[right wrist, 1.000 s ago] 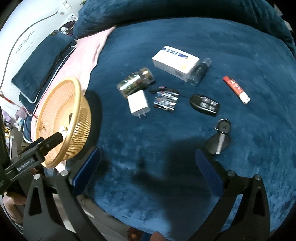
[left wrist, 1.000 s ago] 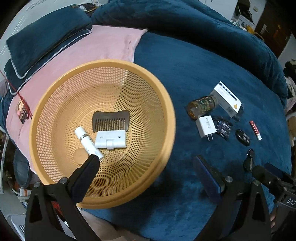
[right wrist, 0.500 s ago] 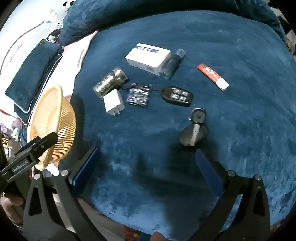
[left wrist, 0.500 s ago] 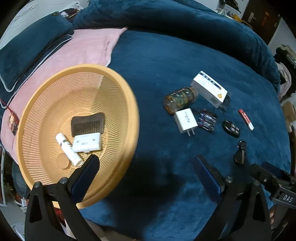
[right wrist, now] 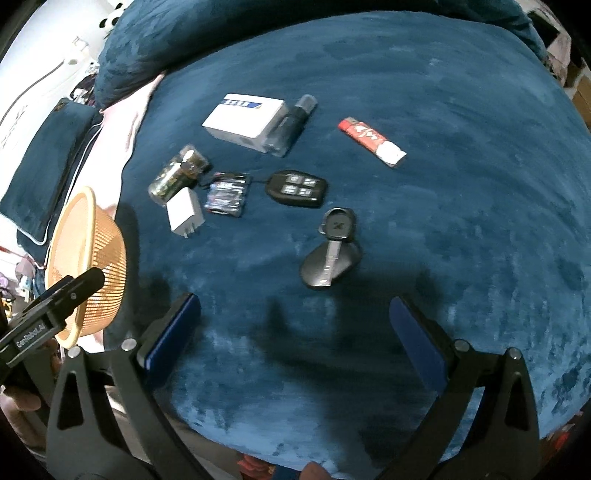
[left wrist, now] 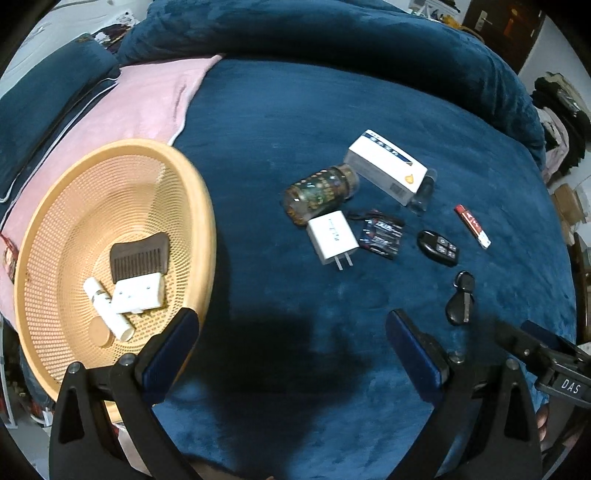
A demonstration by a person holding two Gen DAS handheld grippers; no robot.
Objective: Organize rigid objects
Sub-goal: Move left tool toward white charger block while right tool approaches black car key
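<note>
A tan mesh basket (left wrist: 192, 206) at the left holds a dark comb (left wrist: 140, 256), a white tube (left wrist: 107, 308) and a white block (left wrist: 138, 295). On the blue blanket lie a white charger (left wrist: 332, 238), a patterned bottle (left wrist: 321, 192), a white box (left wrist: 388, 170), a battery pack (left wrist: 380, 234), a key fob (right wrist: 297, 188), a key (right wrist: 332, 247) and a red-white stick (right wrist: 371, 142). My left gripper (left wrist: 291, 339) is open and empty, just right of the basket. My right gripper (right wrist: 293, 323) is open and empty, just short of the key.
A pink cloth (left wrist: 147, 99) and a dark pillow (left wrist: 40, 99) lie behind the basket. A rolled blue duvet (left wrist: 332, 33) borders the far side. A dark cylinder (right wrist: 295, 122) rests against the white box. The bed's near edge runs under both grippers.
The left gripper's view has swung right, from over the basket toward the loose items. The right gripper has moved forward, closer to the key. Both stay open.
</note>
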